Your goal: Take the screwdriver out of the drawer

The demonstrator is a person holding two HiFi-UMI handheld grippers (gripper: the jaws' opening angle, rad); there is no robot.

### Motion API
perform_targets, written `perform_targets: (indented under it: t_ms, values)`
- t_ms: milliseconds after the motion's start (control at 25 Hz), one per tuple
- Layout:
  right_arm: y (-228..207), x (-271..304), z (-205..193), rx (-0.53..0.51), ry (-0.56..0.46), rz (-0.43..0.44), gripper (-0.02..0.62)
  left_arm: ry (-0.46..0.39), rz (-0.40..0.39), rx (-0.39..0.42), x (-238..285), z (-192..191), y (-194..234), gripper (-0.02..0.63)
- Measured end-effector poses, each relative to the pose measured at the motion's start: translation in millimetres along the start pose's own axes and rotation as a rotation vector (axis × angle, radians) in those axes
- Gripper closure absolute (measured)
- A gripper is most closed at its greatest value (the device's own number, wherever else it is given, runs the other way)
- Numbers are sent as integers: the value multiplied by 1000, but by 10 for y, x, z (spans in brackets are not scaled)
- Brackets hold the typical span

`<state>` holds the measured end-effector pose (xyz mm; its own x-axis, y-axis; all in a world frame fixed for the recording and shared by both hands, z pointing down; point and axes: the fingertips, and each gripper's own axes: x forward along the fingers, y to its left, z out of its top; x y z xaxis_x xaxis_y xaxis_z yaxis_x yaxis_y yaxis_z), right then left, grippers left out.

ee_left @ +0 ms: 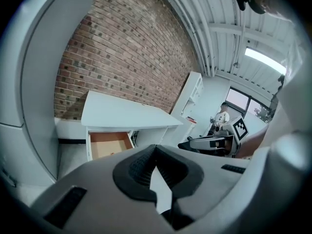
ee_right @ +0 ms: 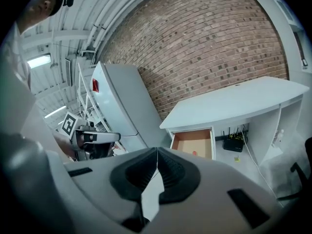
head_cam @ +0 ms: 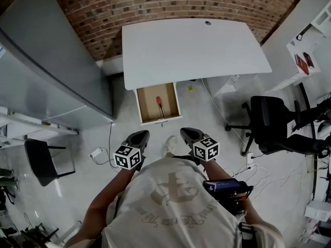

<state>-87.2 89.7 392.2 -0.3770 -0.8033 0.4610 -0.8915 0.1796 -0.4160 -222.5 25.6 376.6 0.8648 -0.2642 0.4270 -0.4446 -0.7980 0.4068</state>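
Screwdriver (head_cam: pixel 160 105): red-handled, lying in the open drawer (head_cam: pixel 146 100) under the white desk (head_cam: pixel 191 48), frame centre.
Left gripper (head_cam: pixel 138 137): jaws together, empty, below the drawer.
Right gripper (head_cam: pixel 190 134): likewise closed, empty, alongside.

White desk (head_cam: pixel 196 45), black office chair (head_cam: pixel 274 123)

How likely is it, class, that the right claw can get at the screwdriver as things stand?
Probably yes, once it comes closer. The drawer stands open, the screwdriver lies uncovered inside, and only bare floor separates it from the right claw, which is shut and empty.
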Motion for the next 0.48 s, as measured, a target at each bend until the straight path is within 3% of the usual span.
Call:
perform_targets:
  t_ms: [480]
  values:
    - [-299, 400, 257, 15, 36, 40, 572, 20, 36, -45, 324, 212, 300, 586]
